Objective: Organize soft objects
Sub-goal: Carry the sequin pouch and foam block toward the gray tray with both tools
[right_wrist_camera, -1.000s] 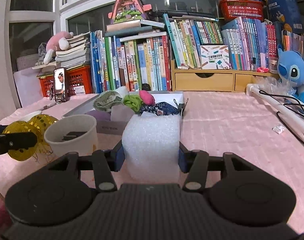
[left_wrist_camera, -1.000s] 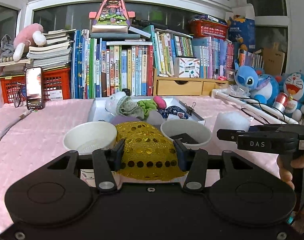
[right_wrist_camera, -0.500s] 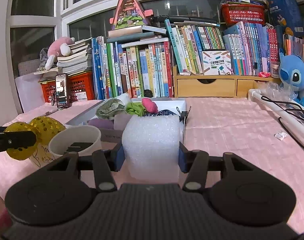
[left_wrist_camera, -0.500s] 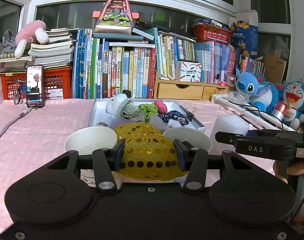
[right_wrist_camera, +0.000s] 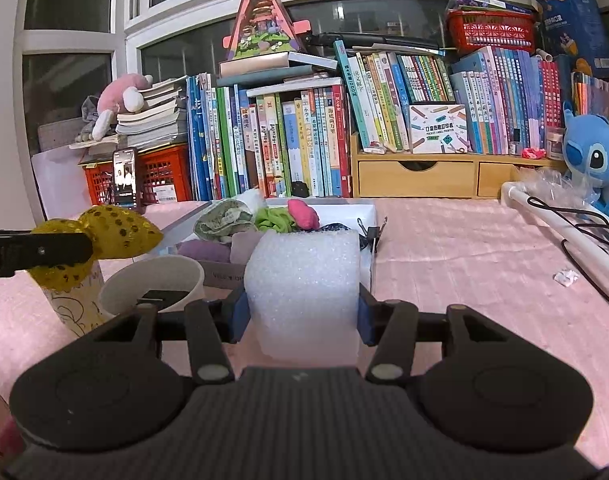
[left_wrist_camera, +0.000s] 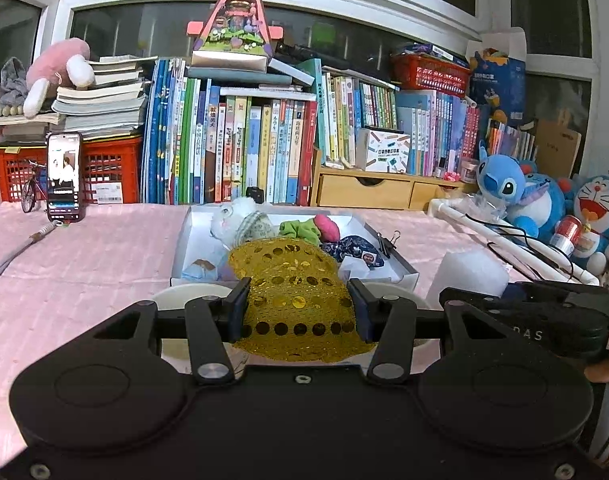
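Observation:
My left gripper point(left_wrist_camera: 298, 312) is shut on a gold sequined pouch point(left_wrist_camera: 292, 288), held in the air in front of a white box point(left_wrist_camera: 180, 248). In the box lie a white plush point(left_wrist_camera: 232, 220), a green cloth point(left_wrist_camera: 300, 228), a pink ball point(left_wrist_camera: 326, 226) and a dark blue cloth point(left_wrist_camera: 356, 246). My right gripper point(right_wrist_camera: 302, 316) is shut on a white foam block point(right_wrist_camera: 304, 280) just above the pink table cover. In the right wrist view the pouch point(right_wrist_camera: 120, 232) hangs over a patterned cup point(right_wrist_camera: 72, 304), beside a white cup point(right_wrist_camera: 156, 284) with a dark piece inside.
A row of books point(left_wrist_camera: 264, 152) lines the back, with a red crate point(left_wrist_camera: 108, 172) and a phone point(left_wrist_camera: 63, 176) on the left. On the right lie blue plush toys point(left_wrist_camera: 504, 188) and a white pipe point(left_wrist_camera: 500, 240) with a black cable. A binder clip point(right_wrist_camera: 370, 232) lies by the box.
My left gripper has risen and moved toward the box with the gold pouch, so the two cups have sunk behind its fingers. The right gripper and its foam block have stayed put.

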